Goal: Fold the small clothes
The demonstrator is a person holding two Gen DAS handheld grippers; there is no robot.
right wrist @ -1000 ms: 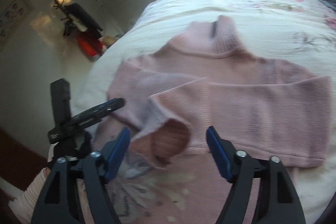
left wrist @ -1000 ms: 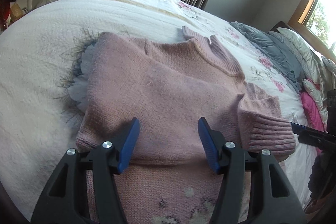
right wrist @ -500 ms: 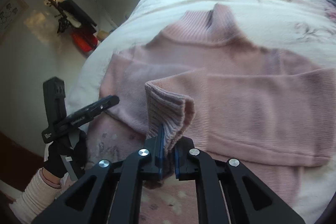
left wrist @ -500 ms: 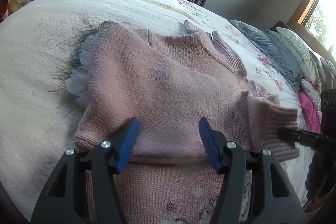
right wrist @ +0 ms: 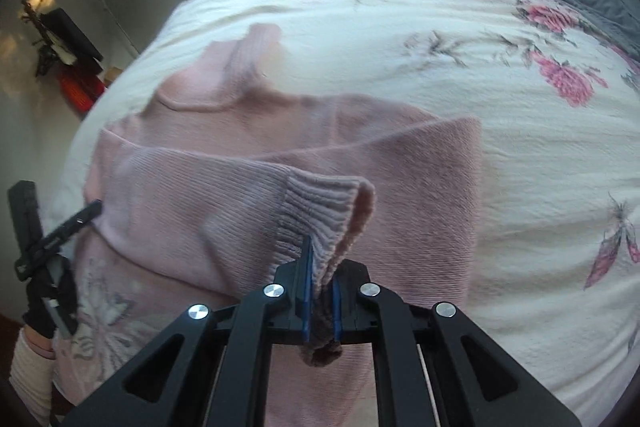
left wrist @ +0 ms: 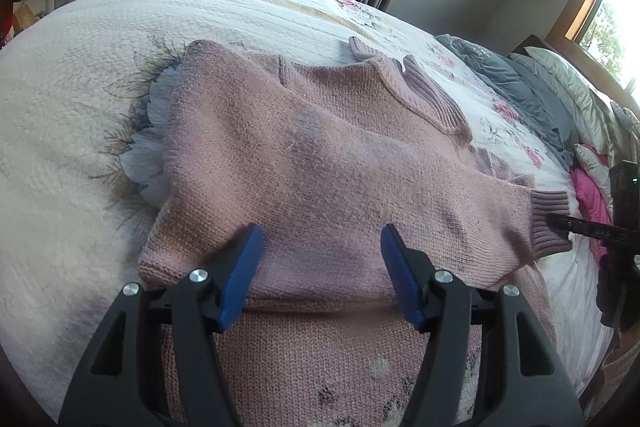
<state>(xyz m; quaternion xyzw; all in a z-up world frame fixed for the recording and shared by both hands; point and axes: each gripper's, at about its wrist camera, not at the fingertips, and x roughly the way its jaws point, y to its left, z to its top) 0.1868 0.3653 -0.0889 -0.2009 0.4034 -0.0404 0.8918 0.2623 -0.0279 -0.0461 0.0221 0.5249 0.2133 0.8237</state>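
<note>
A pink sweater lies flat on the bed. The right tool pinches the sweater's ribbed cuff, lifting that sleeve over the body. The left tool hovers spread above the lower fold.

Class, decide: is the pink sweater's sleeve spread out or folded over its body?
Folded over: the sleeve lies across the sweater, its ribbed cuff pinched in the right gripper.

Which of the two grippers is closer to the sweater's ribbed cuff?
Right. The right gripper is clamped on the cuff; the left gripper hangs open over the sweater's body.
</note>
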